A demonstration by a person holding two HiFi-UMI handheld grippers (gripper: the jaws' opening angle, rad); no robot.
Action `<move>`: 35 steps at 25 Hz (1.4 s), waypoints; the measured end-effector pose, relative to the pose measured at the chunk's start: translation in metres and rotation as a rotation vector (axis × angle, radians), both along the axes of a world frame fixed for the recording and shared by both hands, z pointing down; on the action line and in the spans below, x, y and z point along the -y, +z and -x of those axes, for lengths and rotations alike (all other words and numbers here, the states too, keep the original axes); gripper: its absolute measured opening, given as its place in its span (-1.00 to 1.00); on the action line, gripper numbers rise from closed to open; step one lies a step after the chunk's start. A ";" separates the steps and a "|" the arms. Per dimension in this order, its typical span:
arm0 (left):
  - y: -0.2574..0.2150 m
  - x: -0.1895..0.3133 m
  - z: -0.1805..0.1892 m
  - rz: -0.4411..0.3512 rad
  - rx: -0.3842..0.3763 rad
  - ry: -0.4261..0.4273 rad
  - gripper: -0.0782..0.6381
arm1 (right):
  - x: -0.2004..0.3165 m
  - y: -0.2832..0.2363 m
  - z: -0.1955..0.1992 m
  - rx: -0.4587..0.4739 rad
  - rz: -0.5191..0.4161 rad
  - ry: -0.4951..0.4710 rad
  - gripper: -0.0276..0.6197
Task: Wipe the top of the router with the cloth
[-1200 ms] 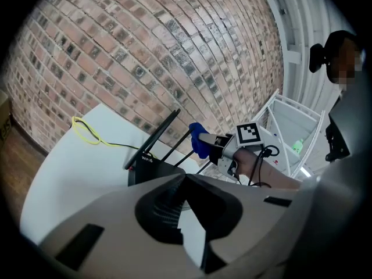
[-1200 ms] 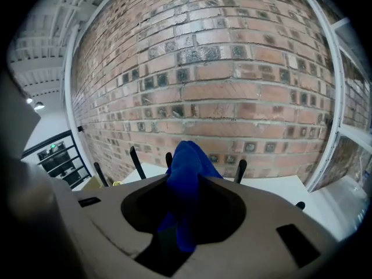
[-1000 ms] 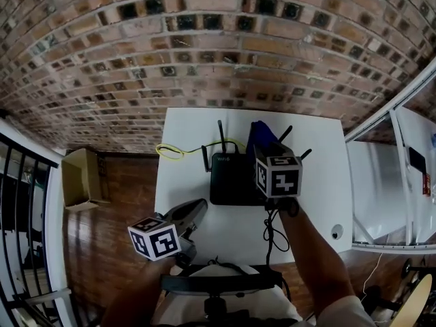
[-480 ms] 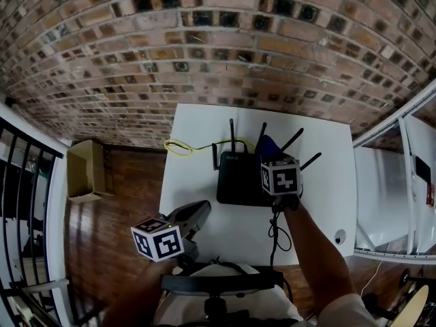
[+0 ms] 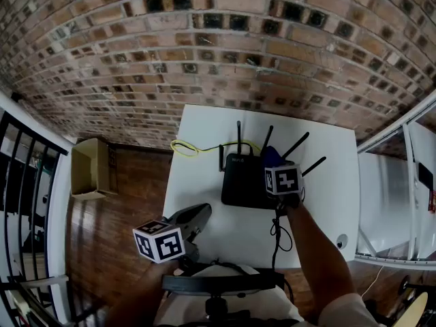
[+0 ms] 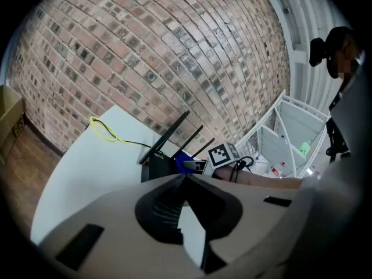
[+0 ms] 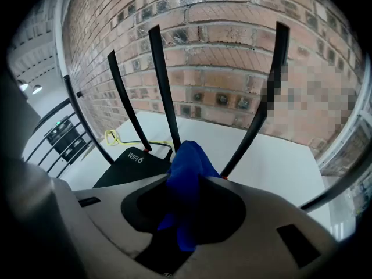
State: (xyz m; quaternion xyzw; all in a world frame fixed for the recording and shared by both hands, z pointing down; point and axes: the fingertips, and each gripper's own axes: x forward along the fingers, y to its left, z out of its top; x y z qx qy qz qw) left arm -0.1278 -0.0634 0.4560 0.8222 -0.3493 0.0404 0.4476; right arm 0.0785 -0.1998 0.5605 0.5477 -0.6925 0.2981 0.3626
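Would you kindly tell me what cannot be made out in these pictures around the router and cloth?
1) Whether the cloth touches the router: the right gripper itself covers the contact, in head view and right gripper view.
2) The router's right side: behind that gripper's marker cube, head view.
3) Small round thing on the table: too small to identify, head view.

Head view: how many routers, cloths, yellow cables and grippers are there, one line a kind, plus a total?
Router: 1
Blue cloth: 1
Yellow cable: 1
Grippers: 2, the left gripper and the right gripper
Total: 5
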 end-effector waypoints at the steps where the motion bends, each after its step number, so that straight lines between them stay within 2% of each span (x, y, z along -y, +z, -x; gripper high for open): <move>1: -0.001 0.001 0.001 -0.004 0.002 -0.003 -0.72 | -0.002 -0.003 0.001 -0.001 -0.004 -0.003 -0.51; 8: 0.001 0.003 0.000 0.009 -0.015 0.001 -0.72 | -0.018 -0.038 0.023 0.048 -0.075 -0.058 -0.51; 13: -0.001 0.004 -0.005 -0.016 -0.003 0.017 -0.72 | -0.019 -0.073 0.045 0.068 -0.154 -0.123 -0.51; 16: 0.001 -0.001 -0.008 0.012 -0.024 0.027 -0.72 | -0.014 -0.089 0.056 0.084 -0.190 -0.143 -0.51; 31: 0.003 -0.011 0.012 0.018 -0.029 0.007 -0.72 | 0.039 -0.164 0.097 0.112 -0.396 -0.089 -0.51; 35: 0.003 -0.012 0.018 0.016 -0.031 -0.003 -0.72 | 0.042 -0.159 0.101 0.100 -0.379 -0.125 -0.51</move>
